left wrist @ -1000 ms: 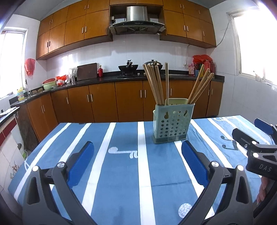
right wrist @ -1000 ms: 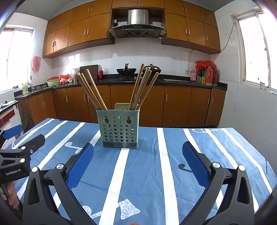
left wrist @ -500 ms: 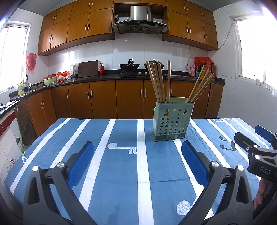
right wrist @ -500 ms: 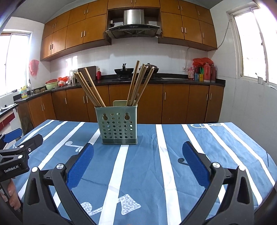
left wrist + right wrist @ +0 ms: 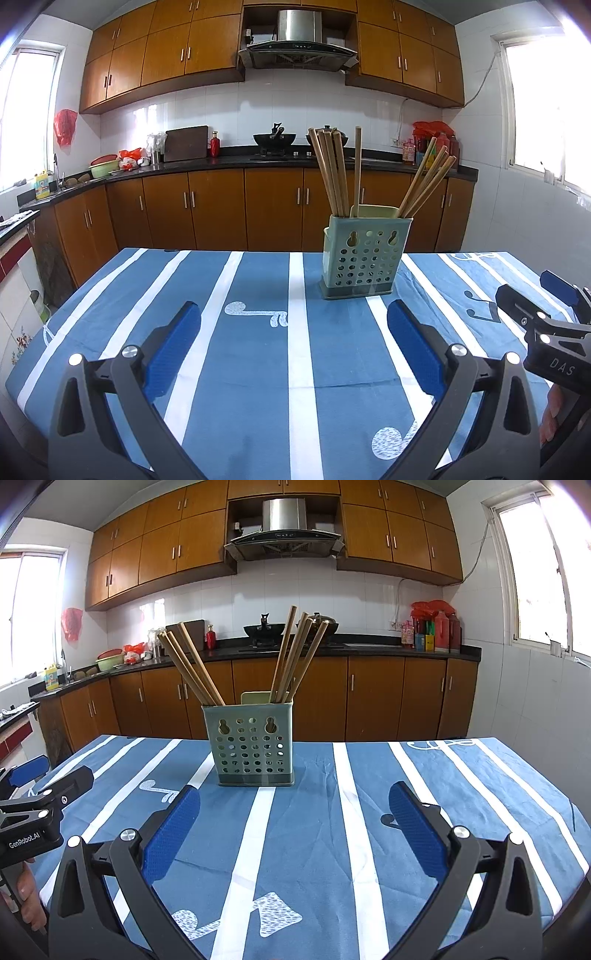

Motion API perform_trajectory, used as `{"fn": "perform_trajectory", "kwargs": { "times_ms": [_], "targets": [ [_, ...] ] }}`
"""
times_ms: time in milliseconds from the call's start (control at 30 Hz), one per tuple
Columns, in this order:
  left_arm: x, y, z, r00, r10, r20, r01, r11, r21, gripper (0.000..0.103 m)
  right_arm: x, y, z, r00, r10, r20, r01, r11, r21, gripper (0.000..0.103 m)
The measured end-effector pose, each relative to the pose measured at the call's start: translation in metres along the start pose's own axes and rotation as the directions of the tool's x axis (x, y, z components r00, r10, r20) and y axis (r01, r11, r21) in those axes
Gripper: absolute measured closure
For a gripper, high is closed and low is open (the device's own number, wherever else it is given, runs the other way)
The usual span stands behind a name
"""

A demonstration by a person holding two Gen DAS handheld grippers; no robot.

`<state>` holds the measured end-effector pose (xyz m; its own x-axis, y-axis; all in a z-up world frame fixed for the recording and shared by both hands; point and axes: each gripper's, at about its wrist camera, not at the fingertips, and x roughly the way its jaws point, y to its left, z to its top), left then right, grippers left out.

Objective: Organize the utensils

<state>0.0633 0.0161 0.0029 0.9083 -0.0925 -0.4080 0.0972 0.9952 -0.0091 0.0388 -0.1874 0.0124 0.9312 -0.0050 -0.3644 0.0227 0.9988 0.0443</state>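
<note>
Kitchen backdrop first: wood cabinets and range hood behind, then the counter [image 5: 258, 354] under a blue-and-white striped cloth, nothing loose on it that I can see. Green perforated holder [image 5: 364, 256] stands upright toward the far middle of the counter, wooden chopsticks [image 5: 334, 171] fanned in two bunches inside, left bunch leaning left, right bunch leaning right, plus one near-vertical stick. Left gripper [image 5: 293, 343] is spread wide and empty, hovering low over the cloth, well short of the holder. Right gripper [image 5: 293, 823] same: splayed, holding nothing, holder straight ahead. Change over the last second: both cameras have tilted up a bit and eased back slightly, holder sits marginally lower in frame, chopstick layout unchanged. Reads as retreat after the last drop-in, so my call is sorting is done or nearly; no stray utensil visible to fetch.
</note>
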Motion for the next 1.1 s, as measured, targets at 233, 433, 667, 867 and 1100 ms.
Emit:
{"fn": "perform_trajectory", "kwargs": {
  "times_ms": [233, 433, 667, 867, 1100],
  "targets": [
    [0.0012, -0.0020, 0.0005, 1.000, -0.001, -0.002, 0.001, 1.000, -0.002, 0.004, 0.0001, -0.0006, -0.0002, 1.000, 0.000, 0.000, 0.000, 1.000, 0.001, 0.002],
    [0.0018, -0.0026, 0.0003, 1.000, -0.002, -0.002, 0.002, 1.000, -0.003, 0.004, 0.0004, -0.0004, -0.0005, 1.000, 0.000, -0.001, 0.000, 1.000, 0.005, 0.002],
    [0.0019, -0.0028, 0.0001, 1.000, -0.002, -0.002, 0.002, 1.000, -0.002, 0.004, 0.0006, -0.0003, -0.0007, 1.000, 0.000, -0.004, 0.000, 1.000, 0.007, 0.002],
    [0.0024, -0.0034, -0.0005, 1.000, -0.003, -0.003, 0.003, 1.000, -0.002, 0.004, 0.0007, -0.0003, -0.0011, 1.000, -0.001, -0.003, 0.001, 1.000, 0.007, 0.002],
    [0.0024, -0.0038, -0.0004, 1.000, -0.002, -0.003, 0.002, 1.000, -0.002, 0.004, 0.0007, 0.0002, -0.0011, 1.000, 0.000, -0.005, 0.000, 1.000, 0.009, 0.002]
  ]
}}
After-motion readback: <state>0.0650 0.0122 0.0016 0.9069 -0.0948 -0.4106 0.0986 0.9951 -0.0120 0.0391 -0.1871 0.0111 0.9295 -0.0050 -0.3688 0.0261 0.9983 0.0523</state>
